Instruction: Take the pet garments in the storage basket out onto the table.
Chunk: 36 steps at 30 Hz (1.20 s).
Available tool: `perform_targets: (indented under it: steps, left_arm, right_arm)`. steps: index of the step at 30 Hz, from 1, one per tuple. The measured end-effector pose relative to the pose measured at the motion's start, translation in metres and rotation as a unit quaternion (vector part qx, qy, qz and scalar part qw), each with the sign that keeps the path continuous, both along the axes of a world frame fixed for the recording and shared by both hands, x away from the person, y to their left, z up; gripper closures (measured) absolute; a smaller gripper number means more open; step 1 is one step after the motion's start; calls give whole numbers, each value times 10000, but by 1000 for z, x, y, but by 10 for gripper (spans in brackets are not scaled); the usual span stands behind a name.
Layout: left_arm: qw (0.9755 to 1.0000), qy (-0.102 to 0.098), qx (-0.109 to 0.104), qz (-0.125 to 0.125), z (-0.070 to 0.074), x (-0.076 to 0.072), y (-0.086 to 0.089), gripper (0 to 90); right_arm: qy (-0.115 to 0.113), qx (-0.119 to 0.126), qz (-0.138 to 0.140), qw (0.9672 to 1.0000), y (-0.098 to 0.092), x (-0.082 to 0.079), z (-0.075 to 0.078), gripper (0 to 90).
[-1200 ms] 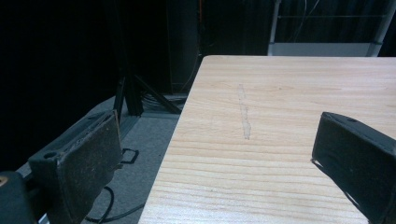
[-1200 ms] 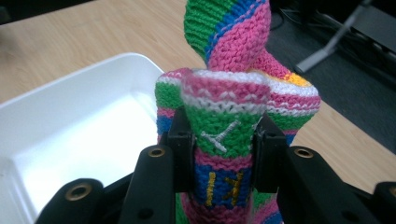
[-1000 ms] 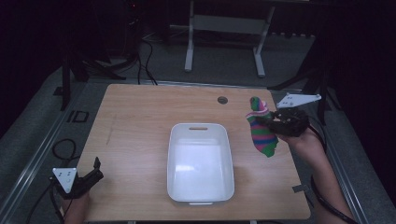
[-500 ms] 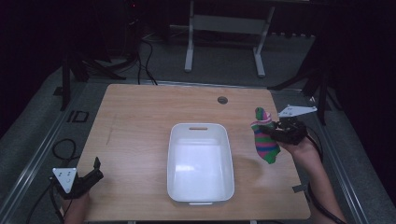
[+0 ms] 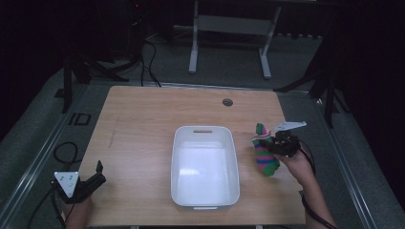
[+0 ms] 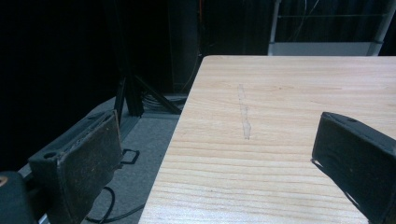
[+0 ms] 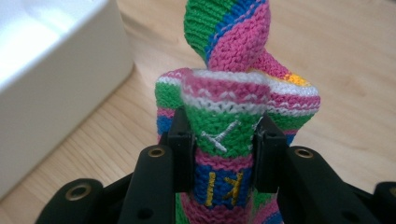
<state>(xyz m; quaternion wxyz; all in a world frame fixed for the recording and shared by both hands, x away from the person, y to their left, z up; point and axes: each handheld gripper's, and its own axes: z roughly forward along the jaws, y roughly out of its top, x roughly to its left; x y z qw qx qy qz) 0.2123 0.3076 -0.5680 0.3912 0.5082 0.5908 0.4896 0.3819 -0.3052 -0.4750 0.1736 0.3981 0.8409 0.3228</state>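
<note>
1. I work in a lab or recording studio, not a home.
2. My wooden table (image 5: 143, 124) stands alone on grey carpet, with dark surroundings on every side.
3. Black stands (image 5: 71, 71) and tripod legs ring it.
4. Cables (image 5: 148, 57) trail over the floor.
5. A metal frame (image 5: 229, 28) stands behind.

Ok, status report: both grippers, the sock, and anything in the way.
Right gripper shut on striped sock, beside white tub. Left gripper open, idle at the table's near-left corner. Nothing between sock and tub.
</note>
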Motion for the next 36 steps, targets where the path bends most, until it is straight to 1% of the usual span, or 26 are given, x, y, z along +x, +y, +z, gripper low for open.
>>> perform_targets:
  steps: [4,5,7,8,11,12,14,16,17,18,20,21,23,24,25,26,28,29,30,31,32,33,34,35,36]
  left_arm:
    - [10000,7,-2,4,0,0,0,20]
    - [10000,9,-3,2,0,0,0,20]
    - [10000,10,-5,-1,0,0,0,20]
    - [10000,11,-3,0,0,0,0,20]
    - [10000,9,-3,3,0,0,0,20]
    - [10000,9,-3,3,0,0,0,20]
    - [10000,-1,-1,1,0,0,0,20]
    - [10000,-5,2,0,0,0,0,20]
    - [10000,-3,-2,1,0,0,0,20]
    - [10000,-3,-2,1,0,0,0,20]
    - [10000,5,0,-3,0,0,0,20]
    - [10000,5,0,-3,0,0,0,20]
    - [10000,7,-5,-4,0,0,0,20]
    - [10000,7,-5,-4,0,0,0,20]
    - [10000,7,-5,-4,0,0,0,20]
    - [10000,1,-1,2,0,0,0,20]
    - [10000,7,-6,0,0,0,0,20]
    - [10000,6,-9,2,0,0,0,20]
    - [10000,6,-9,2,0,0,0,20]
    - [10000,9,-9,1,0,0,0,20]
    - [10000,10,-11,0,0,0,0,20]
    - [10000,11,-11,2,0,0,0,20]
    - [10000,11,-7,6,0,0,0,20]
    - [10000,10,-9,6,0,0,0,20]
    - [10000,10,-9,6,0,0,0,20]
  right_arm:
    - [150,9,-32,9999,5,3,-19,668]
    - [236,-9,-28,9997,8,5,-28,667]
    - [236,-9,-28,9997,8,5,-28,667]
    - [341,-6,-55,9994,13,8,-40,666]
    - [402,-5,-96,9991,17,11,-50,662]
    - [402,-5,-96,9991,17,11,-50,662]
    - [432,-31,-181,9989,22,13,-58,655]
    - [440,14,-244,9987,23,13,-61,640]
    - [450,49,-282,9986,23,13,-61,618]
    - [450,49,-282,9986,23,13,-61,618]
    - [469,18,-277,9985,24,13,-58,504]
    - [446,46,-261,9987,25,12,-55,459]
    - [392,141,-234,9989,24,10,-48,410]
    - [392,141,-234,9989,24,10,-48,410]
    - [351,182,-242,9989,24,9,-44,410]
    - [285,298,-232,9989,21,7,-36,345]
    - [178,385,-275,9987,18,5,-30,302]
    - [161,442,-281,9985,16,3,-27,277]
    - [161,442,-281,9985,16,3,-27,277]
    - [64,529,-276,9982,10,-2,-21,229]
    - [61,577,-267,9980,8,-3,-19,200]
    - [70,616,-240,9978,5,-6,-18,133]
    - [35,623,-149,9979,2,-9,-17,109]
    - [-28,617,-141,9980,-1,-12,-16,128]
    - [-28,617,-141,9980,-1,-12,-16,128]
